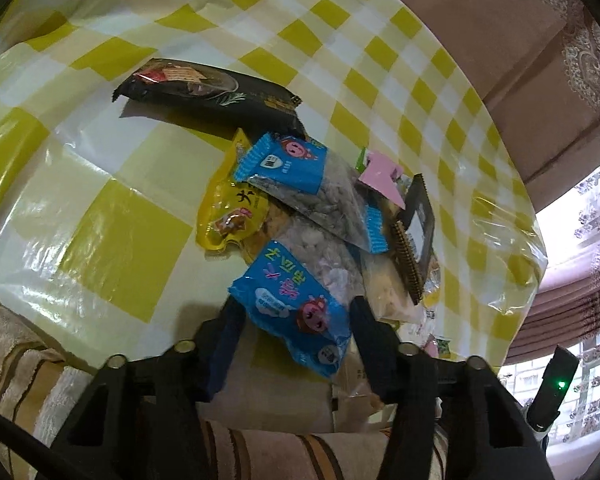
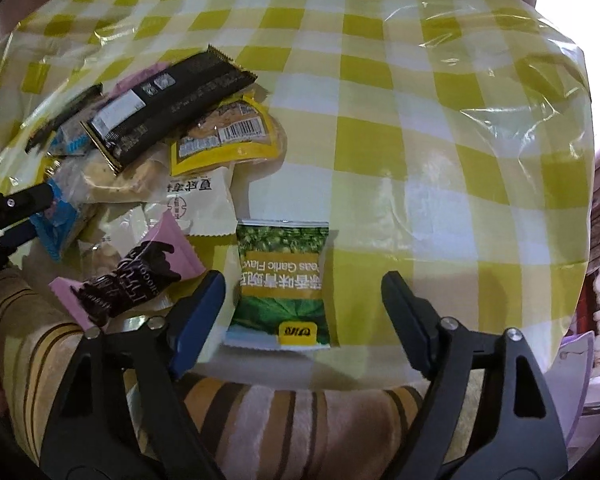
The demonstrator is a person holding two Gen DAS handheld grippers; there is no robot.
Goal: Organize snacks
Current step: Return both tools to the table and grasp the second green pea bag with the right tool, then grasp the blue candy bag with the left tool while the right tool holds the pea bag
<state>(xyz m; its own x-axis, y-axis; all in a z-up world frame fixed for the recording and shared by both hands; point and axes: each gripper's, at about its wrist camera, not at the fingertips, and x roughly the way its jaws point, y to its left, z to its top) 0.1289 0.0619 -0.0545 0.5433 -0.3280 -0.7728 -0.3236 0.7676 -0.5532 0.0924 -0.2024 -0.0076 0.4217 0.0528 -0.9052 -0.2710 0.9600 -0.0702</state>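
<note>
Snack packets lie heaped on the yellow-checked tabletop (image 2: 380,128), and the left gripper (image 1: 296,304) has a blue packet (image 1: 296,308) from the near end of the heap between its fingers (image 1: 230,320); the fingers flank it closely, but whether the pads press on it I cannot tell. Apart from the heap, a green pea packet (image 2: 282,280) lies flat between the fingers of the right gripper (image 2: 304,280), which stand wide of it on both sides, touching nothing. A pink-and-black wrapper (image 2: 132,276) lies just left of the right gripper's left finger.
</note>
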